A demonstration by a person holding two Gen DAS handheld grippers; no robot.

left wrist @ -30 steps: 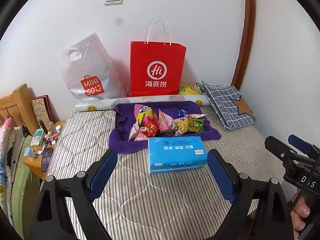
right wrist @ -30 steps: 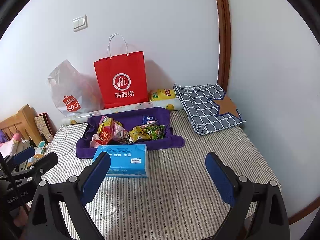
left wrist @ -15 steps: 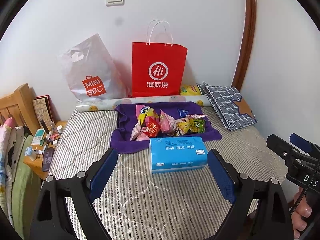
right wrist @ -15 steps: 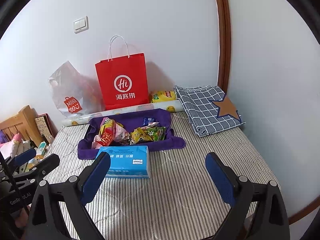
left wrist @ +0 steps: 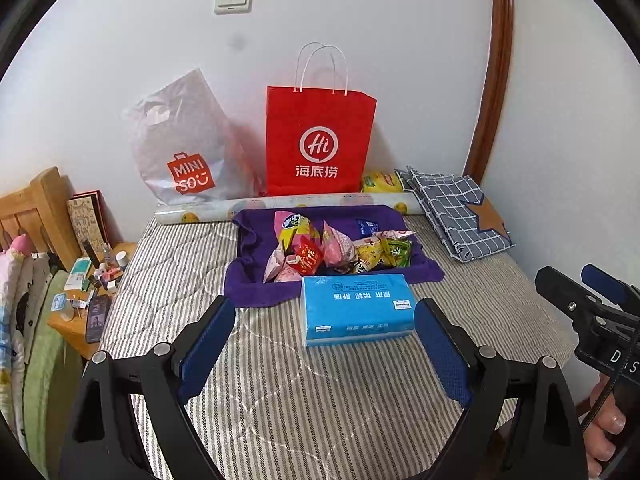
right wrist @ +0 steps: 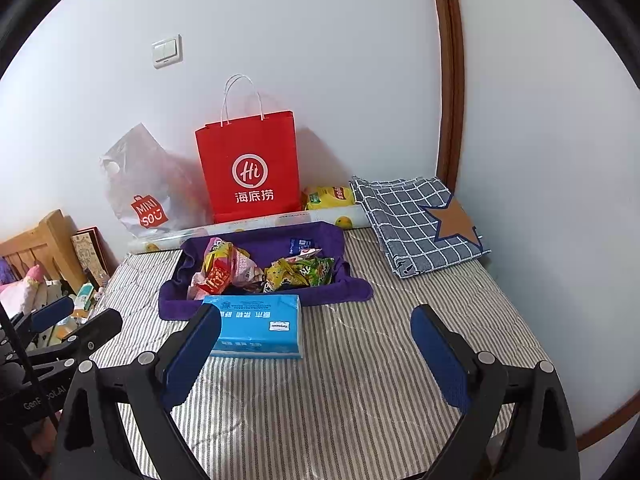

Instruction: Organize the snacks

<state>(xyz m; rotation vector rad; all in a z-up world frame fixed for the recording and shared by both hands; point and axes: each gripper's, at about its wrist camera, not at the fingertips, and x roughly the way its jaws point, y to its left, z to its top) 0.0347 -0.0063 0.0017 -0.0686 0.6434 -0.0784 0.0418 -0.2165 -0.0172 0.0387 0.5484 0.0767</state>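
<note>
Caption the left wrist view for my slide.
Open left gripper hovers before a blue tissue pack and snacks.

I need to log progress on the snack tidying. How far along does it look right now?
Barely begun, by the look of it. Done: nothing obvious; the snack packets lie jumbled on the purple cloth, with the blue tissue pack in front. In hand: nothing; the left gripper and right gripper are both open and empty above the striped mattress. Left: apparently all the sorting.
</note>
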